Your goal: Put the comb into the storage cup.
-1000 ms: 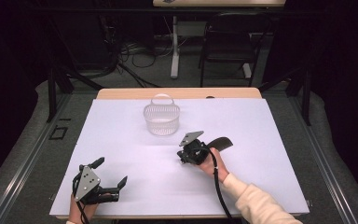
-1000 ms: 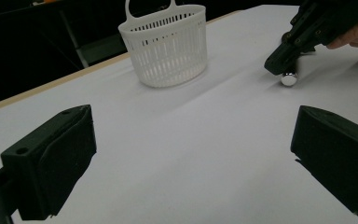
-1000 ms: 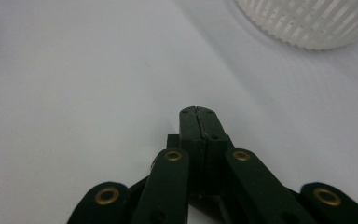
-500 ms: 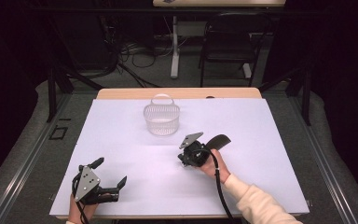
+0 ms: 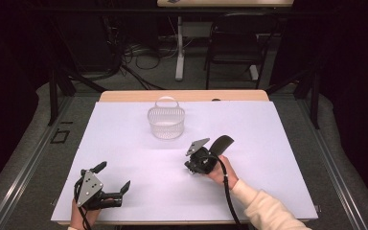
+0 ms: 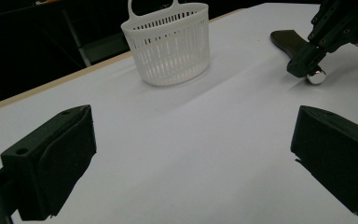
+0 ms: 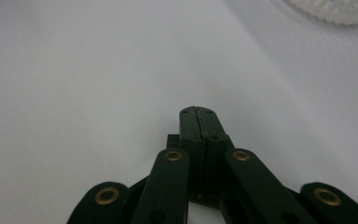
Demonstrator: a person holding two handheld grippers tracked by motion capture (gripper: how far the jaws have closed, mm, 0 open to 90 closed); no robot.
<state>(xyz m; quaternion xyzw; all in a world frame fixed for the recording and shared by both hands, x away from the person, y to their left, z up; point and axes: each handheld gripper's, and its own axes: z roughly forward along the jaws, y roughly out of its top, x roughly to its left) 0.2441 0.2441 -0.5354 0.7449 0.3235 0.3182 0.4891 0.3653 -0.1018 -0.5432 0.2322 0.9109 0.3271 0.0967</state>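
Right tongs [image 5: 191, 167] pressed together, jaws flush with no gap in the right gripper view [image 7: 198, 116], tips down at the white table [image 5: 268, 143]. Just under those tips, a small shiny metal ball [image 6: 316, 77], touching or nearly touching; grip on it not clear. Just behind the right tongs, a dark flat curved object [image 5: 220, 142] lying on the table. Farther beyond, toward the table's far edge, a white slatted basket [image 5: 166, 122] standing upright with its handle raised. Left tongs [image 5: 112, 181] held near the table's front edge, well apart from the right pair, jaws spread wide with nothing between them, pointed across bare table toward basket and ball.
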